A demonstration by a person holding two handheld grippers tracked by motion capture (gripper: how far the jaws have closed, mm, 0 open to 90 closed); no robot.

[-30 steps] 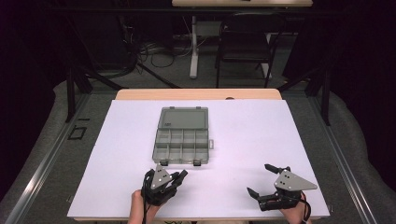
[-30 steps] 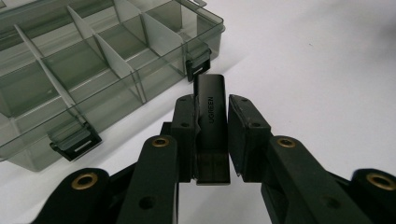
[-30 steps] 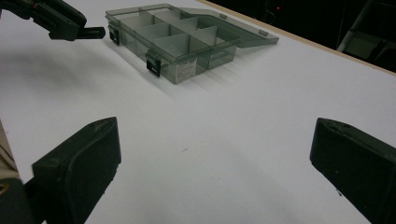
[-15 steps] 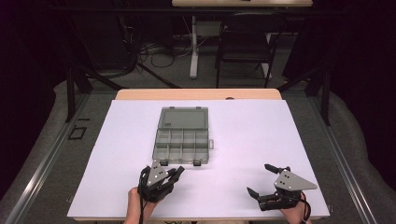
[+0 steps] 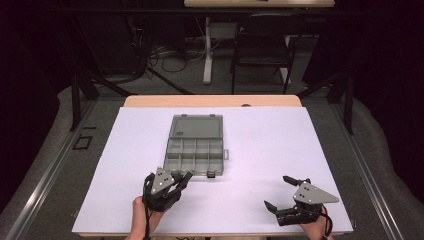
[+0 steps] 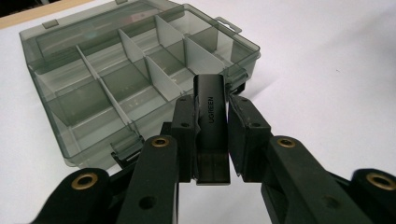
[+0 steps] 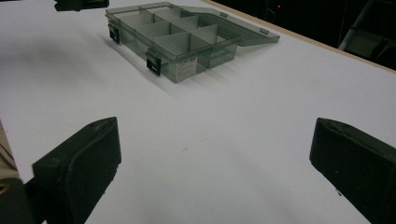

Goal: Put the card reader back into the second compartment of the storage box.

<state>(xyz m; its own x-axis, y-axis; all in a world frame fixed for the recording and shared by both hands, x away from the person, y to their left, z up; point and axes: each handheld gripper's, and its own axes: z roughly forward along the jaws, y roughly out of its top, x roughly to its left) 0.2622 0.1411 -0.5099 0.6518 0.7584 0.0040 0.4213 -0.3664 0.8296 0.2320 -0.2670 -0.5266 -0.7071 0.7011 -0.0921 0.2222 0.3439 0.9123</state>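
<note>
A grey see-through compartment box (image 5: 194, 148) lies open at the middle of the white table, its lid (image 5: 195, 127) folded back on the far side. The box's several compartments (image 6: 135, 79) look empty. My left gripper (image 5: 175, 181) is just short of the box's near edge, shut on a small black adapter (image 6: 211, 121) marked UGREEN. That adapter's tip points at the box's front wall, between its two latches. My right gripper (image 5: 284, 191) rests open at the near right, well away from the box (image 7: 187, 42), with nothing between its pads (image 7: 79, 163).
The white sheet (image 5: 310, 150) covers a wooden table whose far edge (image 5: 212, 100) shows. Beyond it stand a chair (image 5: 262, 50), cables on the floor and another table's leg. Black frame bars flank both sides.
My left gripper has shifted slightly back and left with the adapter still held. The right gripper has stayed put.
</note>
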